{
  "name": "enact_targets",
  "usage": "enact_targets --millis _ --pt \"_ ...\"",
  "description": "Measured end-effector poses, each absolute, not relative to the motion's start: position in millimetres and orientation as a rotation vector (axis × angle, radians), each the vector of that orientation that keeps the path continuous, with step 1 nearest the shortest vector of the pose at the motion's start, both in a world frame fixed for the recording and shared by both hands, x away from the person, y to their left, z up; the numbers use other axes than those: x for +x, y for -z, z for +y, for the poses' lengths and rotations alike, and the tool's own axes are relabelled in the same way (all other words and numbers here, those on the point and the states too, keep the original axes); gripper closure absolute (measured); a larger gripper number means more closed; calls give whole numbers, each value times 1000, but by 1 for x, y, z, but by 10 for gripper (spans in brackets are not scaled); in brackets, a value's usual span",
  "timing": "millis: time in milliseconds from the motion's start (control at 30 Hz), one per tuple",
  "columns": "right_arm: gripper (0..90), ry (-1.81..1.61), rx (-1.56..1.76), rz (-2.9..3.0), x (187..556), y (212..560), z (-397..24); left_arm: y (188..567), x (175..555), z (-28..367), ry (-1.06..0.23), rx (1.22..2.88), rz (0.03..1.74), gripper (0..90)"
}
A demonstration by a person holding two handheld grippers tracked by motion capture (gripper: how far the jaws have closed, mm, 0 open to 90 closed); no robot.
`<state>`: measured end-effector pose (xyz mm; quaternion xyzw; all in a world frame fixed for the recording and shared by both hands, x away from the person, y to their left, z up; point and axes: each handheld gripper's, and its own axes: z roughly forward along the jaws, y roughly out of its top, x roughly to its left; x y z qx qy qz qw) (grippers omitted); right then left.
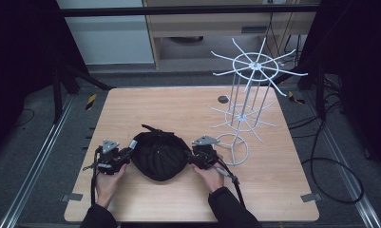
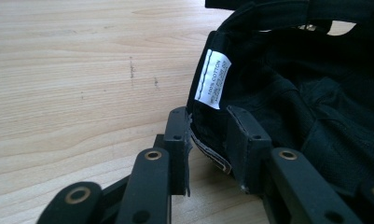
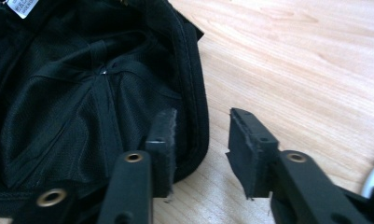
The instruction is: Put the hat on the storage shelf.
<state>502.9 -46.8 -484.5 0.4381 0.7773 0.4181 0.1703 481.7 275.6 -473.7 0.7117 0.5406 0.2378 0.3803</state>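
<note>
I see the black cap (image 1: 158, 157) upside down between my grippers, left gripper (image 2: 208, 135) straddling its rim (white label (image 2: 214, 79) above) – jaws part open, right gripper (image 3: 201, 140) likewise, wide, rim between.

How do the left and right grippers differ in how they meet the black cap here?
The left gripper straddles the rim of the black cap below its white label; the right gripper straddles the opposite rim. Both sets of jaws stand open around the rim, not yet clamped, and the cap lies upside down on the table.
</note>
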Motion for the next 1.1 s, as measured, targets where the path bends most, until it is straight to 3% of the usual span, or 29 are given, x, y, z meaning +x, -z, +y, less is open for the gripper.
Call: enact_targets --millis 133,233,767,1100 --pt "794 -1189 1264 2234 504 485 -44 476 485 275 -606 1830 1391 733" --pt "827 -1189 1267 2241 505 482 -43 477 487 275 -587 1827 1398 756" --pt "850 -1510 914 2151 483 421 -30 478 489 254 -555 1844 1357 809" --pt "851 -1574 763 2237 471 428 -18 483 495 248 -556 1837 1360 808"
